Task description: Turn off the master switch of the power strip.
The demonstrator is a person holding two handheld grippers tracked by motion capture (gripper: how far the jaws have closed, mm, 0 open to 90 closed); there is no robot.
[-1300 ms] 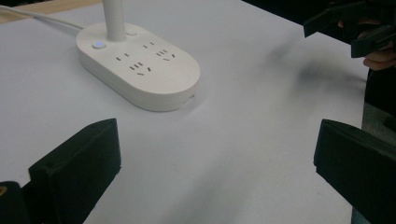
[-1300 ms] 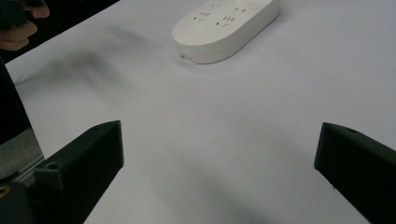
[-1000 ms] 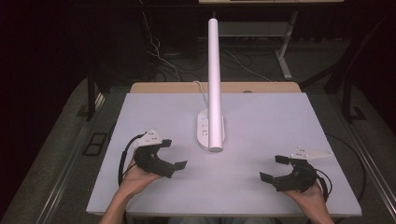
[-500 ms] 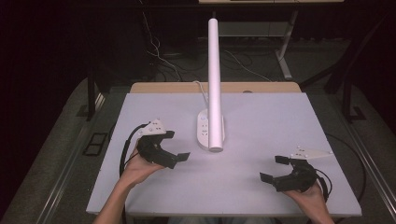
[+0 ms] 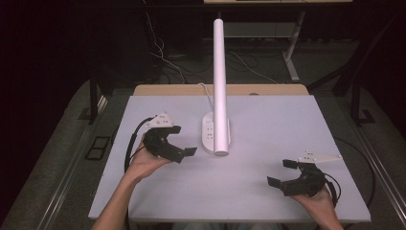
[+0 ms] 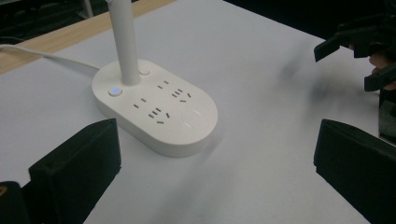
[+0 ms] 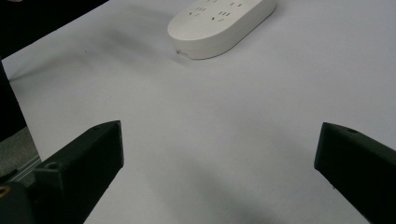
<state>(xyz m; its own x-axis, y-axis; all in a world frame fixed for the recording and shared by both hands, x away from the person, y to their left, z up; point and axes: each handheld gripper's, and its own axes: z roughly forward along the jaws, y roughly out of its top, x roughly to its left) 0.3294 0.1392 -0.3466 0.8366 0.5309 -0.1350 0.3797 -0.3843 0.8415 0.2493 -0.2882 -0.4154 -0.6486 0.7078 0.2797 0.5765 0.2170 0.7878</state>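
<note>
A white oval socket base (image 5: pixel 208 135) lies at the middle of the table, and a tall white tube (image 5: pixel 219 81) rises from it. In the left gripper view the base (image 6: pixel 159 112) shows several sockets and a small lit blue button (image 6: pixel 114 92). My left gripper (image 5: pixel 183 141) hovers open just left of the base with nothing between its jaws. My right gripper (image 5: pixel 281 172) is open and empty near the front right of the table, well apart from the base (image 7: pixel 219 21). It also appears at the far right of the left gripper view (image 6: pixel 359 51).
The white tabletop (image 5: pixel 268 120) has a wooden strip (image 5: pixel 182 89) along its far edge. A white cable (image 6: pixel 46 55) runs from the base toward that edge. Dark floor, cables and desk legs (image 5: pixel 293 52) lie beyond the table.
My left gripper has moved forward and to the right, closer to the socket base. The right gripper has stayed where it was.
</note>
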